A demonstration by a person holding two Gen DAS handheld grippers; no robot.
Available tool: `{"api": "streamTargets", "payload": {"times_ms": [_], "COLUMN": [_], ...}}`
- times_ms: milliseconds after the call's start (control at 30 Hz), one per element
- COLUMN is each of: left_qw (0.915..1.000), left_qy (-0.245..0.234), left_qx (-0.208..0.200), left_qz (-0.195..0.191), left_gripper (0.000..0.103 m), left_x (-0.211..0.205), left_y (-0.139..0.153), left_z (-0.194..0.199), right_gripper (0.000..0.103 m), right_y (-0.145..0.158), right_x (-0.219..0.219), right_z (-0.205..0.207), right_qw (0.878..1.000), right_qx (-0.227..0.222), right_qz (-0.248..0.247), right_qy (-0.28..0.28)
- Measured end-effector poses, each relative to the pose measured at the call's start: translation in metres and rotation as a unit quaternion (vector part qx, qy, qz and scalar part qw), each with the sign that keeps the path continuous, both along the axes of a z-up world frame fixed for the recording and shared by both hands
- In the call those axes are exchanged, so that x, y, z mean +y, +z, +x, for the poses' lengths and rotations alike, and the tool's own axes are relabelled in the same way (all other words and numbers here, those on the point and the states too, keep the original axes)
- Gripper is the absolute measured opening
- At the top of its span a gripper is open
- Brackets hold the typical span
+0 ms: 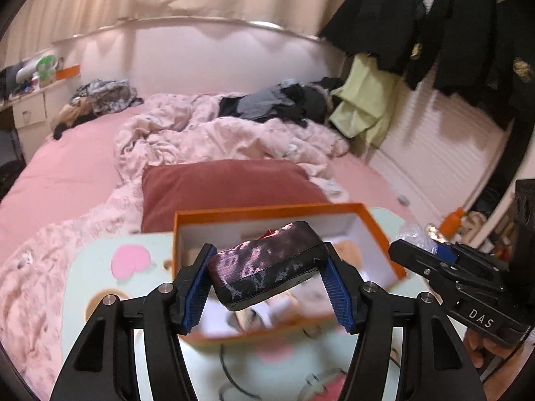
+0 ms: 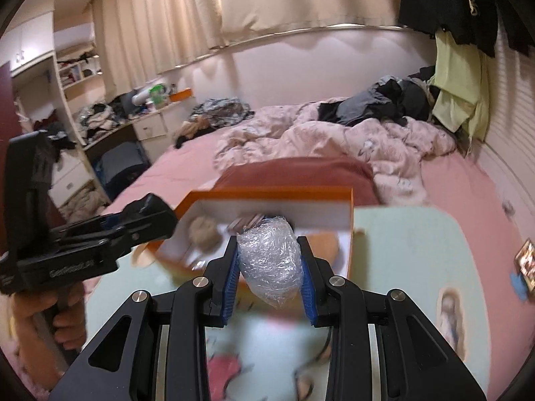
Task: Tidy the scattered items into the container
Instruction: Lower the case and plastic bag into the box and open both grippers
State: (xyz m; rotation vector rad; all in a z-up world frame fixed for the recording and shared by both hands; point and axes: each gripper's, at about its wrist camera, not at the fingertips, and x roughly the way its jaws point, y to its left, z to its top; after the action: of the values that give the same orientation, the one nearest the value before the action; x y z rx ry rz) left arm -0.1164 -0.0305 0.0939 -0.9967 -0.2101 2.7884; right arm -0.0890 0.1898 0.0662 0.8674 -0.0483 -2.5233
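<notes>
An orange box [image 1: 264,213] with a white inside stands open on a pale green mat [image 1: 100,287]; it also shows in the right wrist view [image 2: 267,194]. My left gripper [image 1: 269,275] is shut on a dark, worn case [image 1: 267,264] and holds it over the box. My right gripper [image 2: 269,270] is shut on a wad of clear plastic wrap [image 2: 271,260], held at the box's near edge. The right gripper shows at the right in the left wrist view [image 1: 431,250]. Small soft items [image 2: 204,230] lie inside the box.
The mat [image 2: 401,250] lies on a pink bed with a dark red pillow [image 1: 227,183] behind the box and a crumpled quilt [image 1: 217,133]. Clothes are piled at the back [image 1: 284,100]. A small picture card [image 2: 526,264] lies at the mat's right edge. A cluttered desk [image 2: 110,120] stands on the left.
</notes>
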Motion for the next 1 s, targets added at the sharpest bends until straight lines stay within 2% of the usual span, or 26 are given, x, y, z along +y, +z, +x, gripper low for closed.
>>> {"api": "streamTargets", "payload": {"times_ms": [100, 167, 200, 233, 267, 300, 467, 567, 700, 833, 933, 1000], "left_qw": [0.9993, 0.9989, 0.9990, 0.9992, 0.9994, 0.9994, 0.9994, 0.9992, 0.9996, 0.9994, 0.9996, 0.9987], "left_qy": [0.012, 0.022, 0.026, 0.027, 0.028, 0.031, 0.033, 0.034, 0.007, -0.024, -0.004, 0.025], "left_qx": [-0.024, -0.036, -0.034, -0.029, -0.020, -0.011, 0.007, 0.020, 0.020, -0.009, -0.027, -0.045], "left_qz": [-0.026, -0.018, -0.008, 0.001, 0.007, 0.007, -0.003, -0.004, -0.017, -0.024, -0.005, 0.002], "left_gripper": [0.062, 0.068, 0.072, 0.083, 0.089, 0.090, 0.092, 0.093, 0.097, 0.100, 0.100, 0.099], "left_x": [0.001, -0.002, -0.004, -0.006, -0.008, -0.009, -0.011, -0.012, -0.004, 0.005, 0.002, -0.002], "left_y": [-0.014, -0.023, -0.026, -0.028, -0.029, -0.029, -0.018, -0.008, -0.010, -0.038, -0.061, -0.077], "left_z": [-0.024, -0.031, -0.031, -0.030, -0.027, -0.024, -0.007, 0.013, 0.049, 0.083, 0.097, 0.099], "right_gripper": [0.034, 0.035, 0.042, 0.048, 0.059, 0.065, 0.074, 0.074, 0.074, 0.074, 0.075, 0.075], "right_y": [-0.006, -0.016, -0.021, -0.026, -0.030, -0.032, -0.025, -0.018, -0.012, -0.023, -0.043, -0.058], "right_x": [-0.010, -0.015, -0.016, -0.017, -0.017, -0.016, -0.014, -0.015, -0.019, -0.020, -0.011, -0.006], "right_z": [-0.031, -0.044, -0.050, -0.053, -0.055, -0.054, -0.042, -0.028, 0.002, 0.038, 0.058, 0.064], "right_qw": [1.000, 0.999, 0.998, 0.998, 0.997, 0.997, 0.998, 0.998, 0.999, 0.999, 0.998, 0.997], "right_qx": [-0.024, -0.045, -0.054, -0.061, -0.067, -0.065, -0.041, -0.029, -0.015, -0.022, -0.039, -0.057], "right_qz": [0.007, 0.012, 0.011, 0.012, 0.016, 0.019, 0.020, 0.025, 0.038, 0.048, 0.042, 0.045], "right_qy": [-0.013, -0.019, -0.020, -0.021, -0.028, -0.037, -0.047, -0.040, -0.029, -0.008, -0.015, -0.032]}}
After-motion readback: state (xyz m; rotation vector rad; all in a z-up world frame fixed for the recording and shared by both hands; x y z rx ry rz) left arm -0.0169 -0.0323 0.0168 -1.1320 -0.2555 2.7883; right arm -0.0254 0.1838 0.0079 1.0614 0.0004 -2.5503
